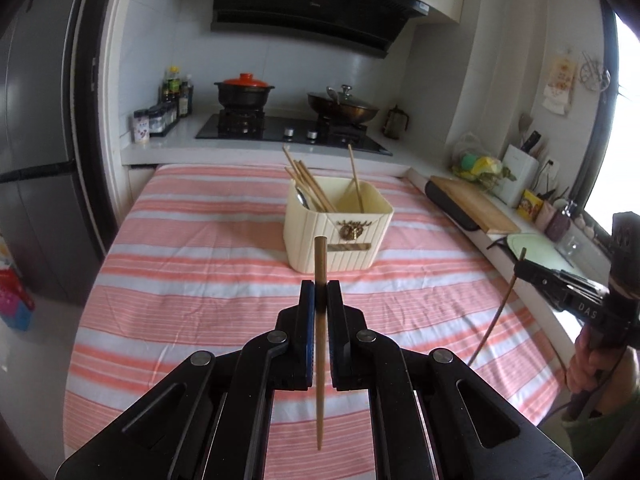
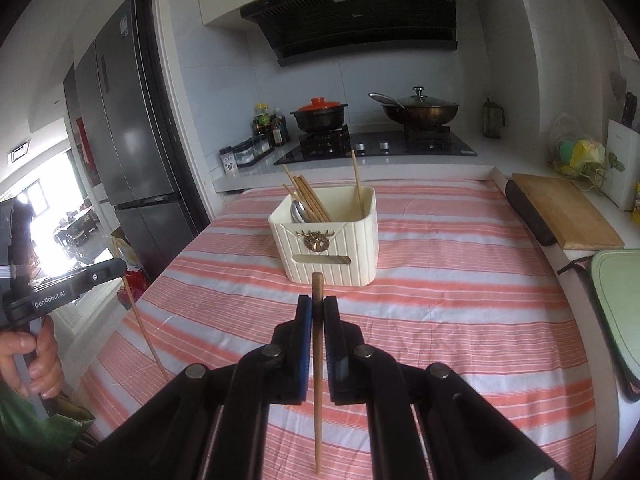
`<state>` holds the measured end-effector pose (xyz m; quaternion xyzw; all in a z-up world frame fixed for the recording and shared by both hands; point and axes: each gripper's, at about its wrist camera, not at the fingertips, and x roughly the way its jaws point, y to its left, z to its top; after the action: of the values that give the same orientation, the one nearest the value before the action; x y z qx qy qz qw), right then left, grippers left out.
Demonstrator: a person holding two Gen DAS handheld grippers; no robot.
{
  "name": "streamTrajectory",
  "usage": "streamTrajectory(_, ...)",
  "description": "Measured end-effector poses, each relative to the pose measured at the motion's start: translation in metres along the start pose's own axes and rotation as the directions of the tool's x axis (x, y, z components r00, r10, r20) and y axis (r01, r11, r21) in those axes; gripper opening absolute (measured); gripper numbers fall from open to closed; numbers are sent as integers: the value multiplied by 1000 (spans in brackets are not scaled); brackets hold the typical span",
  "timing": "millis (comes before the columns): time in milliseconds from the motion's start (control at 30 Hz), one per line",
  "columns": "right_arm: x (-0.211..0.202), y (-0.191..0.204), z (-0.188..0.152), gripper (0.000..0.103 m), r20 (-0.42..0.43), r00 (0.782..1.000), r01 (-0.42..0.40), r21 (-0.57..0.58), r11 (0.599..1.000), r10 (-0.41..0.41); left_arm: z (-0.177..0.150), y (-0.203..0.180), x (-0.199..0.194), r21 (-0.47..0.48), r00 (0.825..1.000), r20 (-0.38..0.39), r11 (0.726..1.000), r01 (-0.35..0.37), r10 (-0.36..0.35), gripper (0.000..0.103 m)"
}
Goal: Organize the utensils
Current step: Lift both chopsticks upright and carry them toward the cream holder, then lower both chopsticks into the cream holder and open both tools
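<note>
Left wrist: cream holder (image 1: 338, 236) ahead, cutting board (image 1: 474, 202) right, stove (image 1: 292, 130) behind

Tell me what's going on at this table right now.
A person is sorting utensils with two hand-held grippers. The left hand-held gripper is shut on one chopstick, and the right hand-held gripper is shut on another chopstick. Both are held above the striped cloth, short of the cream box. The box already holds several chopsticks and a spoon.
</note>
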<state>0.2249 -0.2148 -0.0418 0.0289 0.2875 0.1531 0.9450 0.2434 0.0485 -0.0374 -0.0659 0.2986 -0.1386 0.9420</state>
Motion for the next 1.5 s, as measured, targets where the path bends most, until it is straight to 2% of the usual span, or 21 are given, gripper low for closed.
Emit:
streamTrajectory(200,-25,10,6,6,91,996,25,-47,999,-21,3,-8,-10,-1,998,48,1000,28,-28,4)
streamTrajectory(400,-39,17,15,6,142,990,31,-57,998,-22,4,-12,-11,-4,996,72,999,43,-43,4)
streamTrajectory(767,-46,16,17,5,148,989,14,-60,998,-5,3,-15,-16,12,995,93,999,42,-43,4)
streamTrajectory(1133,-48,16,24,5,159,987,10,-66,998,1,7,-16,-10,17,996,79,999,51,-52,4)
streamTrajectory(1300,-35,11,46,5,155,988,25,-95,995,-10,40,-18,-17,39,991,114,998,59,-63,4)
streamTrajectory(1400,-27,6,78,5,189,982,39,-105,994,-18,77,-14,-25,23,981,186,998,58,-61,4)
streamTrajectory(1500,-17,0,118,5,233,972,37,-95,995,-14,116,-9,-23,1,962,269,999,44,-43,4)
